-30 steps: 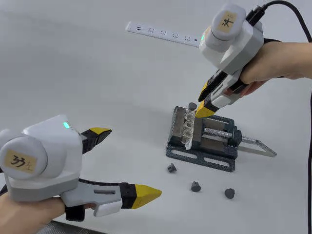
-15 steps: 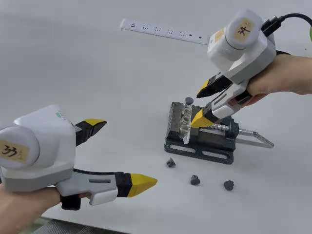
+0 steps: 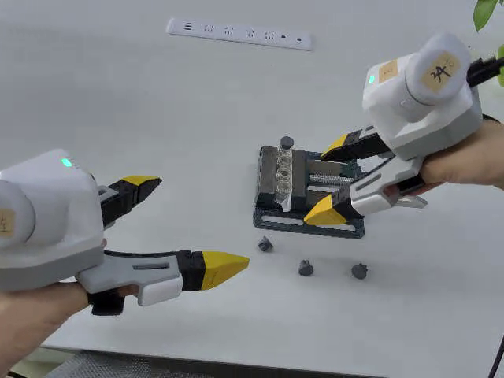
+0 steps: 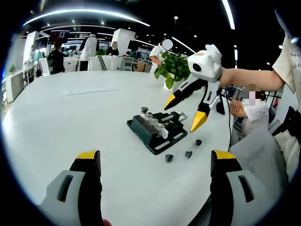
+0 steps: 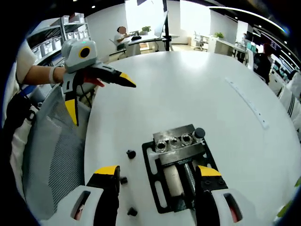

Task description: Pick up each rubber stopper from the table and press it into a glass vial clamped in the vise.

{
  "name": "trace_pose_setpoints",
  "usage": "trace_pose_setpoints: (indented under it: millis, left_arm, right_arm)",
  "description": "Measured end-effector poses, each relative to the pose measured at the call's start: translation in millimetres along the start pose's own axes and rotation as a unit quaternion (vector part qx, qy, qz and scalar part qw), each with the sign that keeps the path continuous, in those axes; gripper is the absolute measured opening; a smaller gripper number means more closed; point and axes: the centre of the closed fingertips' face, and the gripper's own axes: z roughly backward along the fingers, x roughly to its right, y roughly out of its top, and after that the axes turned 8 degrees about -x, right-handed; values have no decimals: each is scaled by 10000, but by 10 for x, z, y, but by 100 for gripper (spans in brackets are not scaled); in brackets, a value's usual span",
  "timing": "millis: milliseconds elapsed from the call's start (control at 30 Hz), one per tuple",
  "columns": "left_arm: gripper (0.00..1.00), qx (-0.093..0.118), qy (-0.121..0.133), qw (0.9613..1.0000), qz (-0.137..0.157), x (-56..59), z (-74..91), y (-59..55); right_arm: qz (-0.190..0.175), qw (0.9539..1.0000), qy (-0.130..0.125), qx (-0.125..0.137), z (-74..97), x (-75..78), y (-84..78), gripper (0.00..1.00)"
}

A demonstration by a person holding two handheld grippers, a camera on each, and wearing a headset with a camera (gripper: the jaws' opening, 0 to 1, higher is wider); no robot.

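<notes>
Three loose rubber stoppers point(image 3: 305, 268) lie in a rough line on the table point(image 3: 157, 102), just in front of the vise point(image 3: 272, 214); we cannot tell which end of each faces up. A fourth stopper point(image 3: 287, 142) sits in the farthest of the glass vials point(image 3: 281, 169). These stand upright, mouths up, clamped in a row whose long axis runs away from us. The vise's screw points to the right. We see the right gripper point(image 3: 317, 187), held in the right hand point(image 3: 465, 161), above the screw side of the vise, sloping down and leftward, its jaws apart and empty. The left gripper point(image 3: 201, 223), in the left hand point(image 3: 31, 327), hovers at the near left, well apart from the vise, aimed rightward, its jaws likewise spread around nothing. A power strip point(image 3: 239, 34) lies far across the table.
</notes>
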Motion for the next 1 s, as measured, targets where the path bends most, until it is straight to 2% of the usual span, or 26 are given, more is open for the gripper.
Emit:
trace_pose_setpoints:
  millis: [167,600,1000]
  left_arm:
    - [97,-23,-43,10000,-69,40,-21,16]
    - [96,-43,-136,9998,-130,108,-11,11]
    - [96,-22,-151,9997,-207,113,-6,36]
  right_arm:
    - [-140,9999,18,29,21,-110,-145,62]
    - [-580,9982,-45,146,91,-402,-403,58]
    - [-1054,9942,-223,37,60,-448,-739,54]
